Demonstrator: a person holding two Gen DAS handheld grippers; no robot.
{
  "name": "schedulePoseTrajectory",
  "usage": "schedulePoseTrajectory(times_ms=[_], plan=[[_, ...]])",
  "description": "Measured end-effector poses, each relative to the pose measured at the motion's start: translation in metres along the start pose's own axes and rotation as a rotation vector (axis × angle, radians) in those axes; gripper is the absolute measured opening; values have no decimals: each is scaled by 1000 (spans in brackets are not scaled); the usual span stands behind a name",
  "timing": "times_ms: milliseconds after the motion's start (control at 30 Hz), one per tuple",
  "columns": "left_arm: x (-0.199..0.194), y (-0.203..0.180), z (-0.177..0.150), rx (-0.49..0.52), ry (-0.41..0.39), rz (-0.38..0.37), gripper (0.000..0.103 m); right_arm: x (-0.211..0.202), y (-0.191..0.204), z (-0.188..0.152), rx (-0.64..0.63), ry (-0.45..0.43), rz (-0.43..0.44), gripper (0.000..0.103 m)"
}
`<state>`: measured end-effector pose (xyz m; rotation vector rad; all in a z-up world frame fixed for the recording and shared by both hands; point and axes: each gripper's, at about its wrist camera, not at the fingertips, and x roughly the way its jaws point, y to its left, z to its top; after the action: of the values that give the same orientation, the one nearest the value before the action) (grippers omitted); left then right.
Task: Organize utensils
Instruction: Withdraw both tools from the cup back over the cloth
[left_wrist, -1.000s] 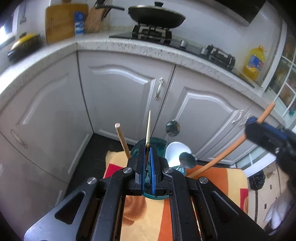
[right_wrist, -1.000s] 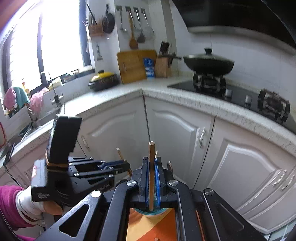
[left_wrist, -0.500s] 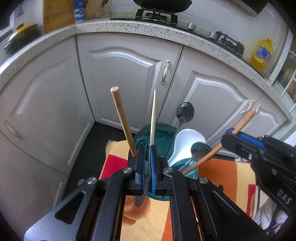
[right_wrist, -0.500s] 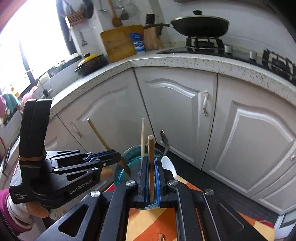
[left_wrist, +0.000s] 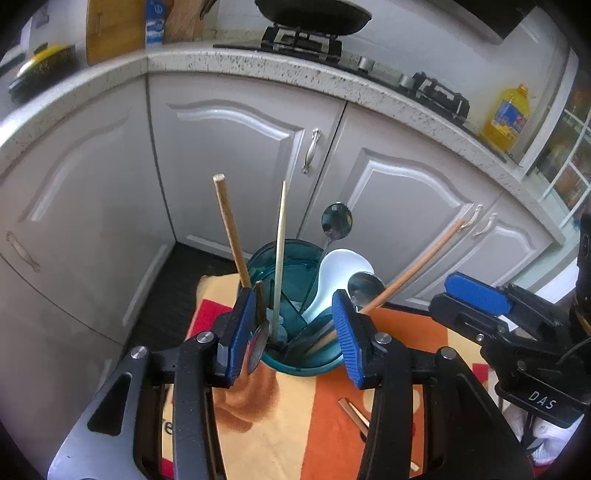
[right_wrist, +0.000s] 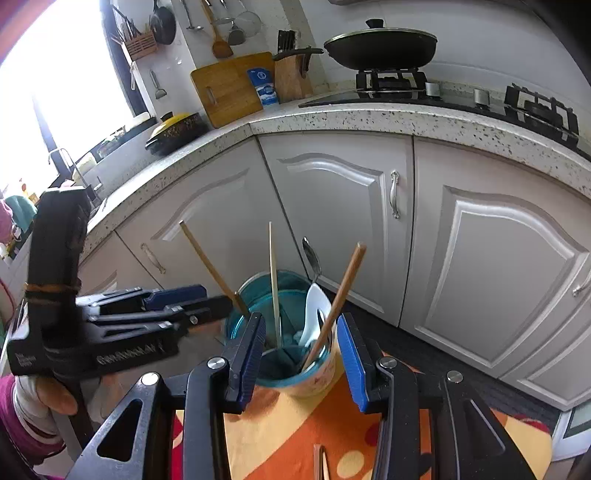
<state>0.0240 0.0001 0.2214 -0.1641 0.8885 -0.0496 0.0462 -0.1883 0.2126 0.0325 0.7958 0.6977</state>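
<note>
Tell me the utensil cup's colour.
Translucent teal plastic utensil cup; clearest in the left wrist view.

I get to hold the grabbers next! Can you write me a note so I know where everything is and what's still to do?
Left tool: open, holding nothing, hanging just above the teal cup.
Right tool: open, holding nothing, also just above the cup.
In the cup, standing up: a thick wooden stick, a thin pale stick, a reddish chopstick, a white spoon and two metal spoons.
The cup stands on an orange patterned cloth.
Done: those utensils are in.
Left: a brownish utensil lies on the cloth near you; it probably goes in next.
</note>
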Motion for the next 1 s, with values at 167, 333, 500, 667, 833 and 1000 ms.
schedulePoseTrajectory(times_ms=[167, 333, 500, 667, 833, 1000], plan=[[-18, -7, -7, 28, -40, 17, 47, -17, -1, -14, 7, -2, -19, 39], [-37, -21, -21, 78, -79, 29, 47, -30, 4, -32, -11, 12, -42, 40], [-52, -35, -37, 111, -100, 13, 47, -42, 7, -54, -15, 28, -62, 40], [-60, -47, -55, 136, -94, -8, 47, -52, 9, -75, -14, 43, -78, 40], [-63, -56, -73, 149, -78, -26, 47, -61, 10, -99, -7, 56, -95, 41], [-62, -63, -91, 151, -43, -54, 47, -68, 5, -126, 15, 79, -108, 41]])
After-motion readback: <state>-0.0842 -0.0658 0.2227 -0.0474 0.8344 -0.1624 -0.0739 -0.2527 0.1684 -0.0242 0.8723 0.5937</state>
